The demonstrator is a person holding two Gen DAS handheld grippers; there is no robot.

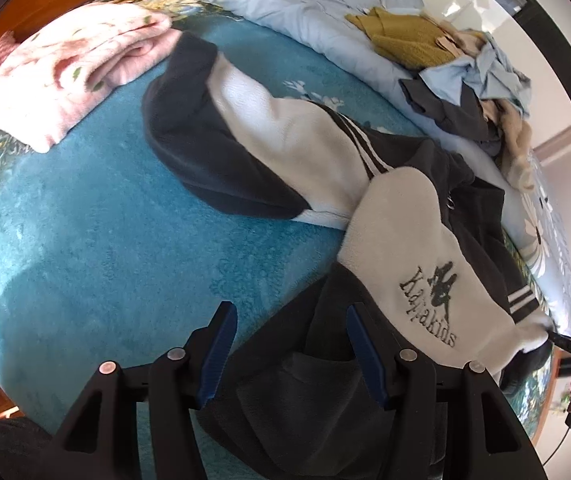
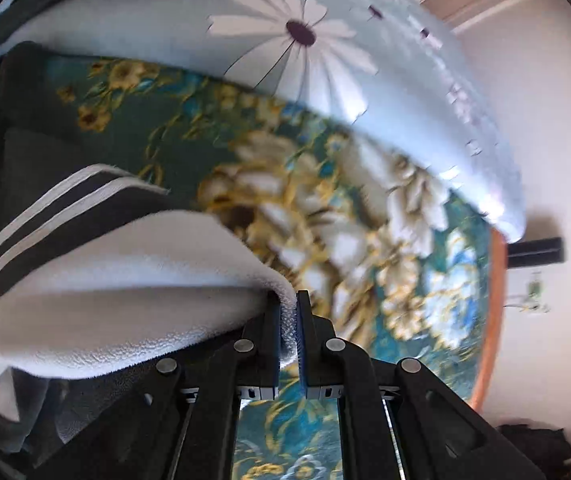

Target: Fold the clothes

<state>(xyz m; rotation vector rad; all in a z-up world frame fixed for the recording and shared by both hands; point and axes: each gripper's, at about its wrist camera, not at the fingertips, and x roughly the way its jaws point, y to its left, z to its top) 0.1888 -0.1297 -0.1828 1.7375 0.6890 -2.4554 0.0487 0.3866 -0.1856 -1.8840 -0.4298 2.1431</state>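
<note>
Nearest the left wrist camera, the left gripper (image 1: 287, 344) pointed steeply down with its blue-padded fingers (image 1: 215, 354) standing well apart, and a dark fold of the jacket (image 1: 397, 240) lay between them without either pad visibly pressing on it. The jacket, a black and cream fleece with white stripes and a stitched logo on a cream panel, lay spread across the teal blanket (image 1: 97, 216), one sleeve (image 1: 221, 128) reaching away from the gripper toward the far side of the bed. Beyond that sleeve, a folded pink towel (image 1: 73, 76) rested on the blanket, well apart from the jacket. A pale blue quilt (image 1: 293, 4) printed with daisies bordered the blanket's far edge, and on it sat a loose heap of clothes (image 1: 469, 76) in mustard, light blue, grey and beige. At the jacket's right end, the right gripper (image 2: 288, 308) had its fingers drawn nearly together, pinching a cream edge of the jacket and holding it raised above the blanket's flowered border (image 2: 325, 216). In that view the surroundings were blurred, with the quilt just beyond the border and a white wall (image 2: 541, 128) to the right.
</note>
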